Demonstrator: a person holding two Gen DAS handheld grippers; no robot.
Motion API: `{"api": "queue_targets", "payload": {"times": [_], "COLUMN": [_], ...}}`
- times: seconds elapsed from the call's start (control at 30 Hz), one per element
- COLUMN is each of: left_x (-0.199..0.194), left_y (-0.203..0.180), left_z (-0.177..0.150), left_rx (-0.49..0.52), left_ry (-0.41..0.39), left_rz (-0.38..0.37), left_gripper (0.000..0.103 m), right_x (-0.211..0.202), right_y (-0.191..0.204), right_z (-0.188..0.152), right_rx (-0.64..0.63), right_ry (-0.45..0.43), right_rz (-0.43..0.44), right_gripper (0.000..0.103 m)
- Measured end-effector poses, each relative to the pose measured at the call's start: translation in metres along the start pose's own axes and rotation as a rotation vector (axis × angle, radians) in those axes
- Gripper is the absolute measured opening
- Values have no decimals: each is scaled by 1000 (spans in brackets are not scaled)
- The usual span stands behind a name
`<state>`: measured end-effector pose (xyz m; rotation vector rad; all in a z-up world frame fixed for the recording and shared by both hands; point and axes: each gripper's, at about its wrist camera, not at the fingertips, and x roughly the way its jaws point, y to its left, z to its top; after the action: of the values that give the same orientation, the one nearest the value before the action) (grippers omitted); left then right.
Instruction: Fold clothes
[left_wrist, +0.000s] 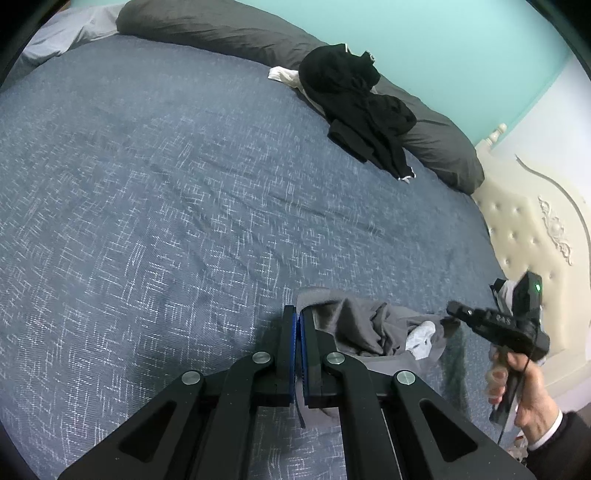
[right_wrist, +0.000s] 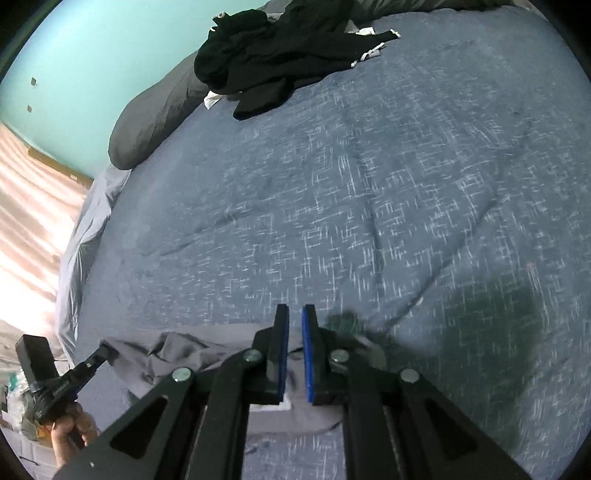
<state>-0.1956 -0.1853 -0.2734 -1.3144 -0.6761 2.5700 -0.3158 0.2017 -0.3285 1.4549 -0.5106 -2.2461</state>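
The left gripper (left_wrist: 297, 314) is clamped on the grey garment (left_wrist: 369, 332) on the bed (left_wrist: 184, 184), the right gripper (right_wrist: 294, 314) has jaws slightly apart and empty, so it probably must next grasp another edge to spread it.

Dim, fisheye-warped, slightly motion-blurred

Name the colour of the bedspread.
Blue bedspread with fine white crosshatch lines, clearest in the left wrist view.
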Motion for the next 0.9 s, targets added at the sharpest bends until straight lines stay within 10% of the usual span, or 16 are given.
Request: {"api": "queue_targets", "payload": {"times": [0.1,0.53,0.9], "left_x": [0,0,1], "left_y": [1,4,4], "left_z": [0,0,0], "left_rx": [-5,-25,-30], "left_ry": [1,4,3], "left_rz": [-1,-12,-17], "left_gripper": [2,2,2], "right_x": [-9,-40,-35], "right_y": [-8,-57,-62], "right_z": [-18,-50,-52], "right_rx": [27,253,228], "right_ry": [-10,-146,-115], "right_rz": [-13,61,-72], "right_gripper": [35,35,35]}}
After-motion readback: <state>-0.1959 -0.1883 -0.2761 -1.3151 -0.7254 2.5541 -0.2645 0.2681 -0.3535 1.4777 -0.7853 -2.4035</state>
